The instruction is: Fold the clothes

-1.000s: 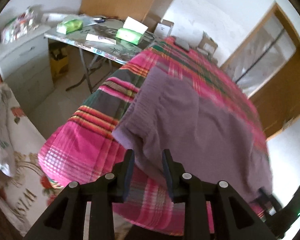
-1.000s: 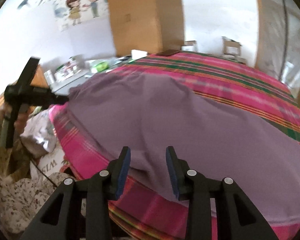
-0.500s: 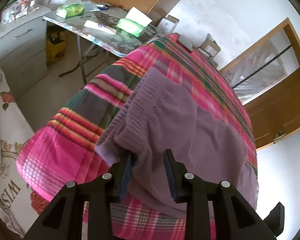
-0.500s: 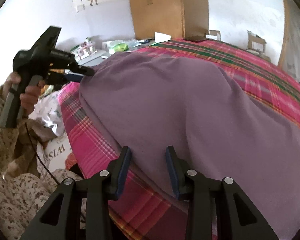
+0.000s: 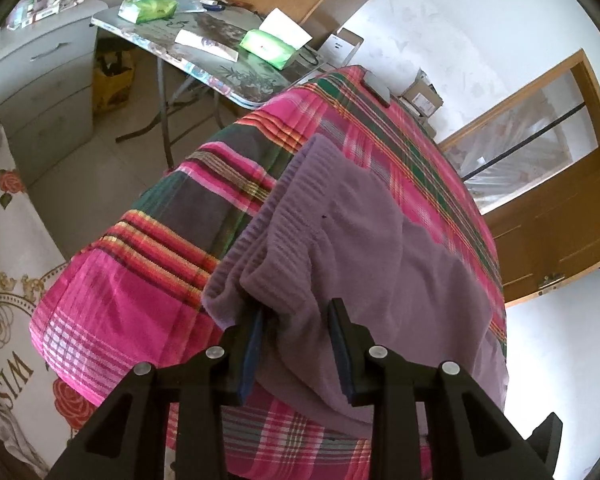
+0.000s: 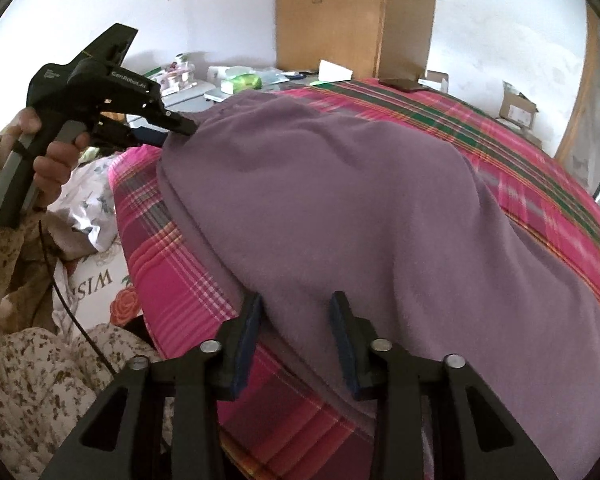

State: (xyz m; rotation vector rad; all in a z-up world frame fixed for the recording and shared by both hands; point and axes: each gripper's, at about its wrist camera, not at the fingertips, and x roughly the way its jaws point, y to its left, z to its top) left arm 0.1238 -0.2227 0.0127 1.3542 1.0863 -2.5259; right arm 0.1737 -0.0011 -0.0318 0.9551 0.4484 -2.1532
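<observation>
A purple fleece garment (image 5: 372,248) lies spread over the pink plaid cover (image 5: 140,300). My left gripper (image 5: 298,312) straddles its ribbed near corner. The jaws are closing, with a fold of fleece between them and a gap still showing at the pads. In the right wrist view the same garment (image 6: 340,200) fills the middle. My right gripper (image 6: 296,304) sits over its near edge, its jaws also closing with fleece between them. The left gripper (image 6: 184,126), held by a hand (image 6: 52,160), has its tips at the garment's far-left corner.
A folding table (image 5: 204,72) with green packets stands beyond the plaid cover, beside a white drawer unit (image 5: 40,80). A wooden door (image 5: 560,208) is on the right. Floral bedding (image 5: 4,240) lies low on the left. A wooden wardrobe (image 6: 352,16) stands at the back.
Both grippers have come down onto the garment's near edge. The left one has reached the corner in the right wrist view. Both pairs of jaws have narrowed a little.
</observation>
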